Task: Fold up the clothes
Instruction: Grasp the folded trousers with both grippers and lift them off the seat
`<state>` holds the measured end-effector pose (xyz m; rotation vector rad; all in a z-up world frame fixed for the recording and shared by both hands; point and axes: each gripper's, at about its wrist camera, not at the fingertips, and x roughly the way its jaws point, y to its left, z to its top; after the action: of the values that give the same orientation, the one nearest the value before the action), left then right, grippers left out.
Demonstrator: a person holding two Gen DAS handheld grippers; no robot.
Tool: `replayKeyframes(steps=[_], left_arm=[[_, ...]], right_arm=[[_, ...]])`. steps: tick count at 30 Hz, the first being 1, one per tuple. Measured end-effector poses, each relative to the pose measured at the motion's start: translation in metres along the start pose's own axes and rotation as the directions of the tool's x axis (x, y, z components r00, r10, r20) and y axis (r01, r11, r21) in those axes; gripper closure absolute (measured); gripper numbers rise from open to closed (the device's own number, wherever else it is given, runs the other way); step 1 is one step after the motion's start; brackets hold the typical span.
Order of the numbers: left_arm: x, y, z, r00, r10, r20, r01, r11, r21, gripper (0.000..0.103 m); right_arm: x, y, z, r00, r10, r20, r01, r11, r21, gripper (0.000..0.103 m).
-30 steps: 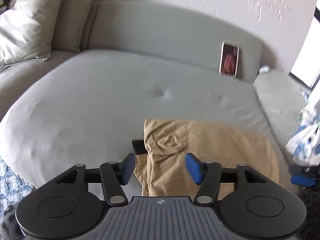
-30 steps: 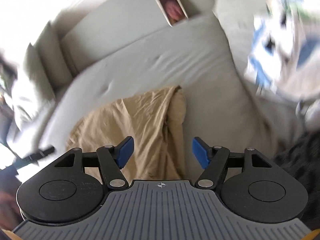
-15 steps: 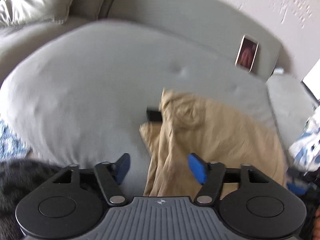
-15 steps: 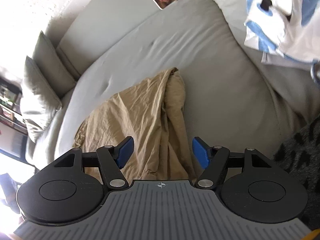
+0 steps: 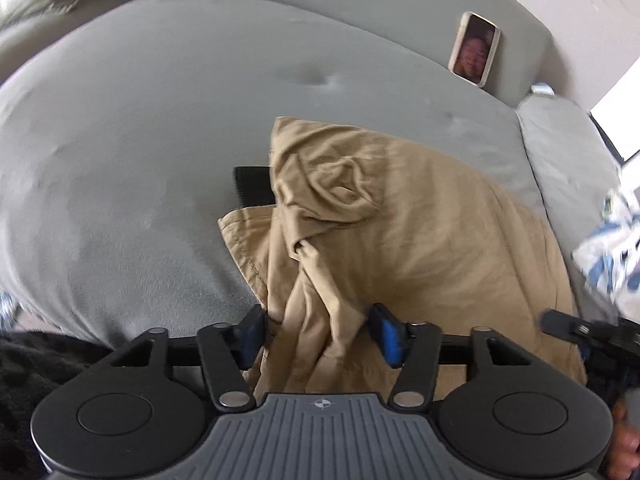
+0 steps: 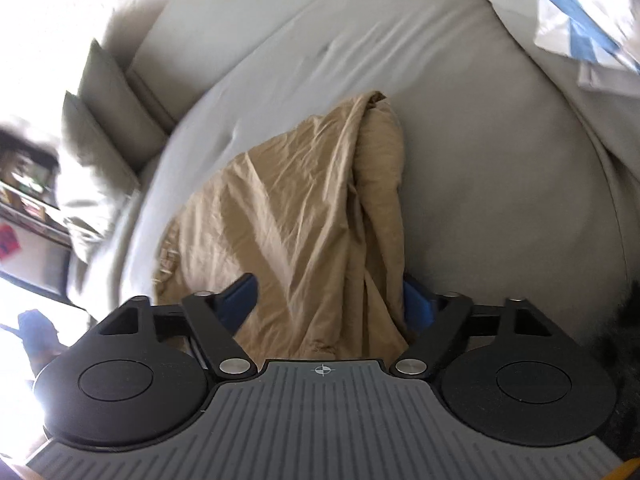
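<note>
Across the grey sofa cushion [image 5: 140, 152] the tan garment [image 5: 420, 220] lies partly doubled over, its hemmed edge showing at about 9 o'clock of the heap and a rumpled ridge running down toward my left gripper [image 5: 316, 330]. I read that gripper as spread wide, its blue pads [image 5: 386, 338] standing either side of the bunched ridge with cloth between them but not pinched. From the other side, my right gripper [image 6: 330, 300] is likewise wide, straddling the near edge of the garment [image 6: 296, 216]; its right pad is half hidden behind a fold, so I can't say whether it touches the cloth.

A black strap-like piece [image 5: 252, 186] pokes out from under the garment at 10 o'clock. A phone [image 5: 474, 54] leans against the sofa back at 1 o'clock, and a blue-and-white patterned cloth [image 5: 612, 248] sits at 3 o'clock, apart from the garment.

My judgement is that both claws are set to take hold of the near edge. To do it well I'd bite only one layered edge on each side, not the whole crumpled ridge, close both evenly, and keep the cloth taut between them so the fold lands flat rather than dragging wrinkles. The soft cushion gives, so I'd go in low and level.
</note>
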<state>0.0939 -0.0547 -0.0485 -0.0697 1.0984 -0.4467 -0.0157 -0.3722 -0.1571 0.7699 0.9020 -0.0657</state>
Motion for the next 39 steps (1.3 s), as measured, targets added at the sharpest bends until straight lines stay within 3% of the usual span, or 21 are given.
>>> replayKeyframes(steps=[2,6,11,13,15,17,18,21,25,28,32,33,39], left_arm=[[-0.001,-0.004,-0.008,1.0,0.002,0.01,-0.002,1.0,0.018,0.057],[-0.008,-0.001,-0.015,1.0,-0.011,0.012,0.011,1.0,-0.015,0.071],[-0.01,-0.008,-0.033,0.989,-0.144,-0.045,0.133,0.972,-0.192,0.076],[-0.008,-0.022,-0.044,0.982,-0.178,-0.059,0.16,0.959,-0.233,0.075],[-0.006,-0.034,-0.05,0.986,-0.152,-0.069,0.135,0.969,-0.209,0.069],[-0.008,-0.038,-0.05,0.987,-0.134,-0.092,0.12,0.982,-0.143,0.063],[-0.01,-0.037,-0.05,0.984,-0.132,-0.118,0.117,0.985,-0.13,0.062],[-0.02,-0.034,-0.056,0.98,-0.102,-0.17,0.088,0.992,-0.085,0.055],[-0.045,-0.034,-0.06,0.994,-0.026,-0.105,0.024,0.999,-0.022,0.062],[-0.063,-0.037,-0.046,0.999,-0.03,0.015,0.03,1.0,0.004,0.063],[-0.069,-0.053,-0.026,0.983,-0.087,0.161,0.072,0.993,0.099,0.063],[-0.063,-0.058,-0.025,0.981,-0.098,0.168,0.075,0.987,0.139,0.063],[-0.012,-0.079,-0.042,0.993,-0.122,0.002,0.115,0.94,0.321,0.066]], right_arm=[[0.0,0.007,-0.002,0.999,-0.039,0.013,0.04,0.998,-0.042,0.083],[-0.008,0.016,-0.002,0.999,-0.006,0.052,0.011,0.995,-0.097,0.093],[-0.017,0.061,0.027,0.978,-0.057,0.203,0.121,0.94,-0.32,0.095],[-0.02,0.079,0.039,0.962,-0.067,0.266,0.174,0.9,-0.401,0.093],[-0.011,0.085,0.056,0.954,-0.139,0.266,0.24,0.885,-0.398,0.077],[-0.009,0.08,0.071,0.94,-0.242,0.239,0.309,0.903,-0.298,0.048],[-0.015,0.074,0.072,0.936,-0.263,0.236,0.318,0.917,-0.239,0.046],[-0.039,0.051,0.061,0.959,-0.194,0.208,0.221,0.968,-0.115,0.042],[-0.057,0.019,0.028,0.994,-0.033,0.099,0.03,0.999,0.033,0.039],[-0.055,-0.003,0.007,0.997,0.074,0.028,-0.078,0.981,0.176,0.039],[-0.036,-0.018,-0.011,0.984,0.178,0.012,-0.173,0.937,0.303,0.039],[-0.031,-0.02,-0.014,0.98,0.2,0.015,-0.194,0.925,0.328,0.039],[-0.004,-0.03,-0.038,0.981,0.192,-0.003,-0.176,0.903,0.392,0.039]])
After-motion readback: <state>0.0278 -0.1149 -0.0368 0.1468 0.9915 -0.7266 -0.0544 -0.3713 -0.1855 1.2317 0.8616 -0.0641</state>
